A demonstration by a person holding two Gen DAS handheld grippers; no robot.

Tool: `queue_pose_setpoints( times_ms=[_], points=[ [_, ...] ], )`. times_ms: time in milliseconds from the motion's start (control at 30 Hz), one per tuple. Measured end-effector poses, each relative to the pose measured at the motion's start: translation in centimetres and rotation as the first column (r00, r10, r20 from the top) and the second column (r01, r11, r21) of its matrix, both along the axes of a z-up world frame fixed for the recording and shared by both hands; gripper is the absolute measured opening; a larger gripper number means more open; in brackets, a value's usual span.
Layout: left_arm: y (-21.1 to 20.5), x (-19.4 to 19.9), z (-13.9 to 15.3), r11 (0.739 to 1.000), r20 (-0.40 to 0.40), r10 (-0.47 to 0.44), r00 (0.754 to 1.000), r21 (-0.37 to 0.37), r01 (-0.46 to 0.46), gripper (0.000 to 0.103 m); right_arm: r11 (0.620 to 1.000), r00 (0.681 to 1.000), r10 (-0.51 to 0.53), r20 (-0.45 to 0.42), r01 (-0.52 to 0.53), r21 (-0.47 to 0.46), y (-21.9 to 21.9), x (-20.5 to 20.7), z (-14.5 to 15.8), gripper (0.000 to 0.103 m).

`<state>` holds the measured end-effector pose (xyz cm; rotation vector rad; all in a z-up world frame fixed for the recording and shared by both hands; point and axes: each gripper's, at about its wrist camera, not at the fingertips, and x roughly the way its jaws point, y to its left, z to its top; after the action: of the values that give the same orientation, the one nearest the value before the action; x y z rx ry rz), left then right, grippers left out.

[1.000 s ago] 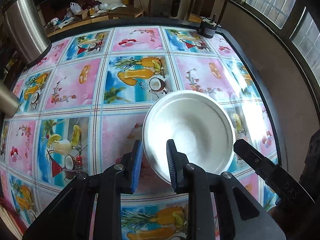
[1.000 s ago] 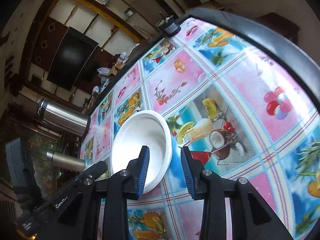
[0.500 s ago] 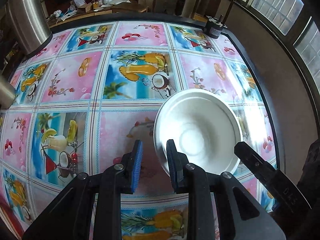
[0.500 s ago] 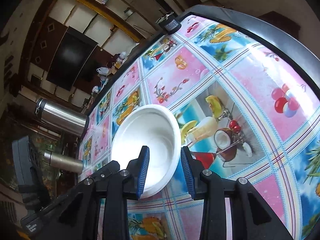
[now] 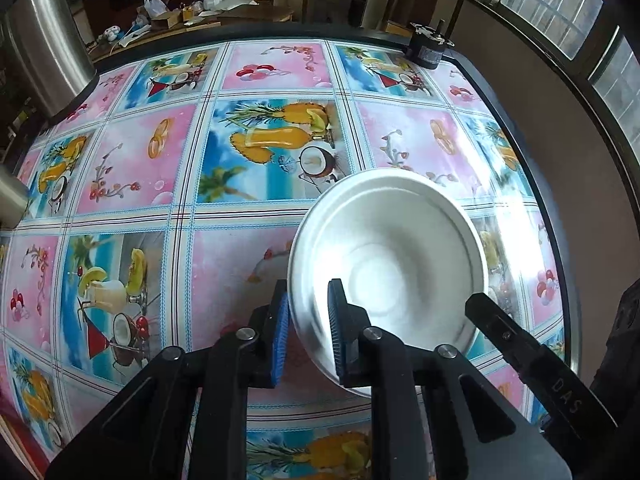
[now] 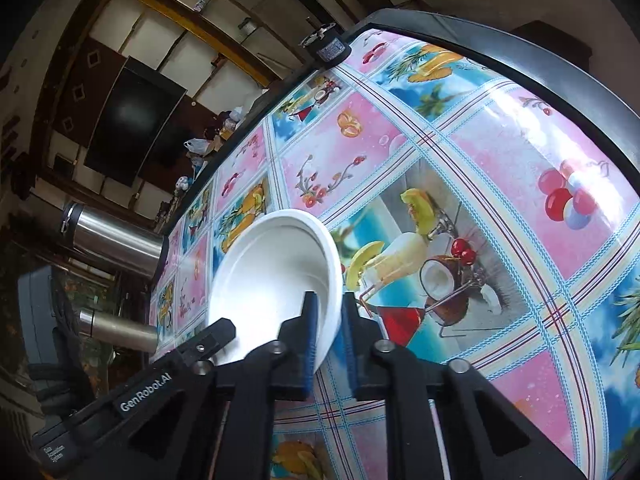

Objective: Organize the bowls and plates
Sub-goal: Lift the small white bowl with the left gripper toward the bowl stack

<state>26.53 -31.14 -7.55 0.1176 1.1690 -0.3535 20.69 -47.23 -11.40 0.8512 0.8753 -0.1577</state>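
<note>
- A white, round, shallow bowl (image 5: 394,264) with a broad flat rim sits over a table (image 5: 132,156) covered in a glossy oilcloth of pink and blue squares printed with fruit, cocktails and coconuts.
- The left tool (image 5: 306,334) has its two black fingers with blue ribbed pads astride the bowl's near-left rim; its jaws have just been closing and now pinch that rim, one pad outside the bowl and one inside.
- The right tool (image 6: 330,338) has also just been closing, with the bowl's opposite rim between its blue pads; in the right wrist view the rim runs down into the narrow gap and the pads press on it.
- In the left wrist view a black finger of the right tool shows at the bowl's right edge; in the right wrist view the left tool's black body shows at the lower left beside the bowl.
- The bowl looks tilted in the right wrist view; whether its base touches the cloth cannot be told.
- Two brushed steel cylinders (image 6: 114,240) stand at the table's left edge, well apart from the bowl.
- A small dark round device (image 5: 428,46) sits at the far right corner of the table.
</note>
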Motion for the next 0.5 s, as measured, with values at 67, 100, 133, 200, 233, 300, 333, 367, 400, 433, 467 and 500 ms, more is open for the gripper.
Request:
queue_pose_setpoints(
  times_ms=[67, 100, 133, 200, 233, 300, 333, 367, 400, 433, 467, 500],
  points=[
    [0.3, 0.1, -0.2, 1.0, -0.013, 0.002, 1.0, -0.018, -0.002, 0.011, 1.0, 1.0, -0.005, -0.003, 0.005, 0.007, 0.0, 0.0, -0.2, 0.009],
    [0.4, 0.2, -0.3, 1.0, -0.018, 0.007, 1.0, -0.023, -0.007, 0.011, 1.0, 1.0, -0.01, -0.004, 0.01, 0.004, 0.0, 0.0, -0.2, 0.009],
    [0.5, 0.1, -0.2, 1.0, -0.017, 0.007, 1.0, -0.024, -0.007, 0.011, 1.0, 1.0, -0.013, 0.0, 0.013, 0.001, -0.1, -0.1, -0.1, 0.009],
    [0.6, -0.1, -0.2, 1.0, -0.01, 0.003, 1.0, -0.019, -0.003, 0.011, 1.0, 1.0, -0.015, 0.004, 0.015, 0.01, -0.2, -0.2, -0.1, 0.008],
    [0.7, -0.2, -0.2, 1.0, -0.009, 0.003, 1.0, -0.021, -0.004, 0.011, 1.0, 1.0, -0.013, 0.005, 0.013, 0.012, -0.2, -0.2, 0.0, 0.008],
    [0.9, -0.3, -0.1, 1.0, -0.011, 0.006, 1.0, -0.027, -0.006, 0.011, 1.0, 1.0, -0.011, 0.004, 0.011, 0.011, -0.1, -0.2, 0.0, 0.008],
    [1.1, -0.5, -0.2, 1.0, -0.014, 0.006, 1.0, -0.031, -0.006, 0.011, 1.0, 1.0, -0.011, 0.003, 0.011, 0.01, 0.0, -0.3, 0.0, 0.008],
    [1.3, -0.6, -0.3, 0.999, -0.019, 0.008, 1.0, -0.035, -0.009, 0.011, 1.0, 1.0, -0.011, 0.003, 0.011, 0.011, 0.0, -0.2, 0.0, 0.008],
    [1.5, -0.7, -0.4, 0.999, -0.02, 0.012, 1.0, -0.039, -0.012, 0.011, 1.0, 1.0, -0.009, 0.003, 0.009, 0.016, 0.0, -0.2, 0.0, 0.008],
    [1.8, -0.8, -0.4, 0.999, -0.018, 0.015, 1.0, -0.042, -0.016, 0.011, 1.0, 1.0, -0.007, 0.003, 0.007, 0.019, 0.0, -0.2, 0.0, 0.008],
    [2.0, -1.0, -0.4, 0.999, -0.015, 0.019, 1.0, -0.045, -0.019, 0.011, 1.0, 1.0, -0.006, 0.003, 0.005, 0.022, 0.1, -0.2, 0.0, 0.008],
    [2.3, -1.1, -0.4, 0.999, -0.012, 0.022, 1.0, -0.049, -0.023, 0.011, 1.0, 1.0, -0.003, 0.003, 0.003, 0.025, 0.1, -0.3, 0.0, 0.008]
  ],
)
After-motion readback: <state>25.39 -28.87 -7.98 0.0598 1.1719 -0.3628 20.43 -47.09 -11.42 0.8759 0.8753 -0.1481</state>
